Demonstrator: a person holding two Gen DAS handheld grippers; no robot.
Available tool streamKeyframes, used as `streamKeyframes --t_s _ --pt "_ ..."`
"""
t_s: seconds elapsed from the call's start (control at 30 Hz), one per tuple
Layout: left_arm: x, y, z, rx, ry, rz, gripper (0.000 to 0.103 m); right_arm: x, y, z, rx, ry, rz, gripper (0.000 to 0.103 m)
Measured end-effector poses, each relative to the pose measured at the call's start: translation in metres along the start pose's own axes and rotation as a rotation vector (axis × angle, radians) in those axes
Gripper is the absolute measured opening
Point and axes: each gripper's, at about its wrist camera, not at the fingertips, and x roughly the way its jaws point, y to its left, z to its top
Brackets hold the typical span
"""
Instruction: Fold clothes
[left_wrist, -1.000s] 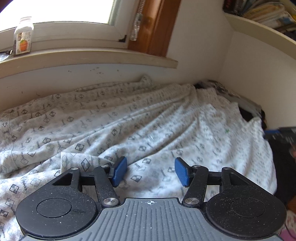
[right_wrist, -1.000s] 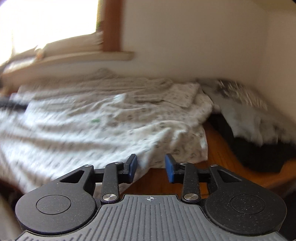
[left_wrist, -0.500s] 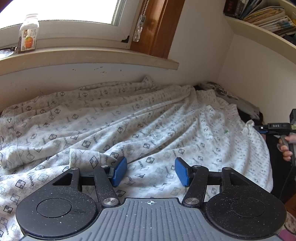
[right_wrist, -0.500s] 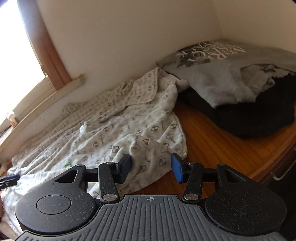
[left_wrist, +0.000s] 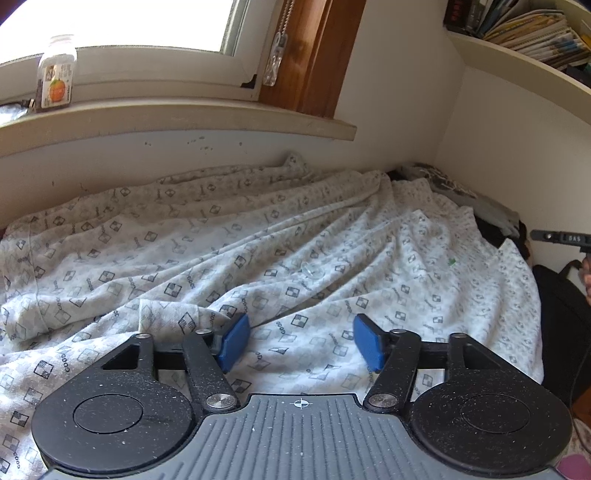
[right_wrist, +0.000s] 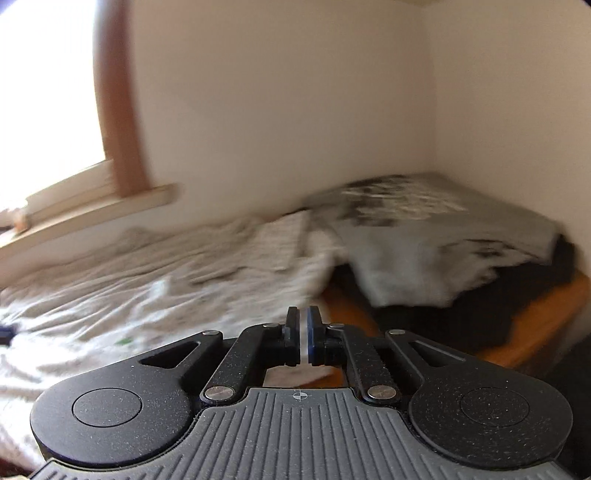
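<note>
Wooden surface (right_wrist: 535, 325): patterned garment (left_wrist: 295, 258) beneath spread left claw (left_wrist: 301, 345).

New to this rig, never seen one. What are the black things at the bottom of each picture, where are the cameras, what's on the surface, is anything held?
No robot arm here: a person carries a hand-held two-finger claw in each hand, and a fisheye camera on each looks forward along its fingers.

The left view shows the left claw, blue pads wide apart, low over a white patterned garment spread below a windowsill with a bottle on it.

The right view, motion-blurred, shows the right claw closed to a thin slit; whether it pinches cloth is unclear. Ahead lie the same garment, a grey garment on dark clothes, and bare wood.
</note>
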Motion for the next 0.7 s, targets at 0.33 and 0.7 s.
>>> streamKeyframes --t_s 0.33,0.7 --pt "-0.005 0.001 -0.002 -0.005 -0.012 0.002 0.074 0.046 0.048 -0.041 -0.215 0.096 -0.034 0.025" --pt "-0.053 -0.024 -0.022 0.024 -0.083 0.103 0.103 0.014 0.111 -0.049 -0.242 0.056 0.157 0.057"
